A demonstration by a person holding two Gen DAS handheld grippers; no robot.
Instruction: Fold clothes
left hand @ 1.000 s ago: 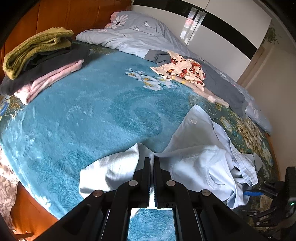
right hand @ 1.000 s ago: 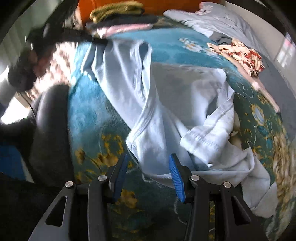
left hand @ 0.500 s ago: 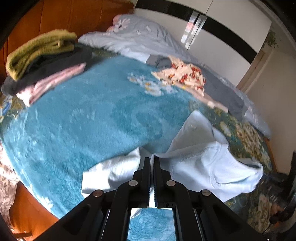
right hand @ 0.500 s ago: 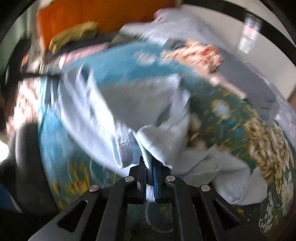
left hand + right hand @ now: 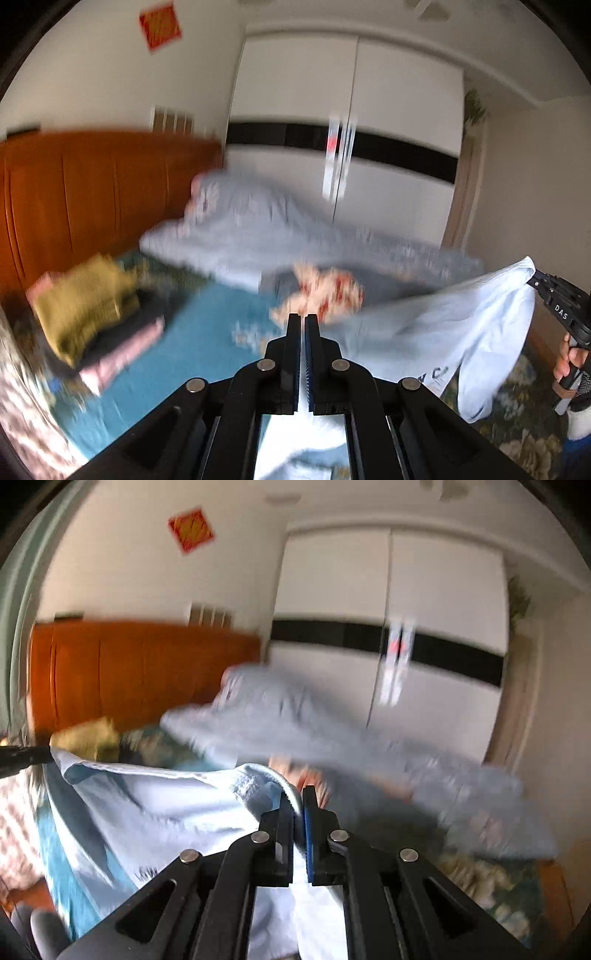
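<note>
Above the plush teal bed (image 5: 207, 332), a soft pale-blue shirt (image 5: 436, 332) is stretched between closed jaws of left gripper (image 5: 303, 325) and right gripper (image 5: 297, 797).

bg from my feed, both views blurred | orange-brown headboard (image 5: 92, 206) at left | white wardrobe (image 5: 343, 92) with black band behind the bed | red square decoration (image 5: 191, 530) on wall | crumpled grey duvet (image 5: 258, 236) across far side of bed | teal floral blanket (image 5: 207, 332) under everything
</note>
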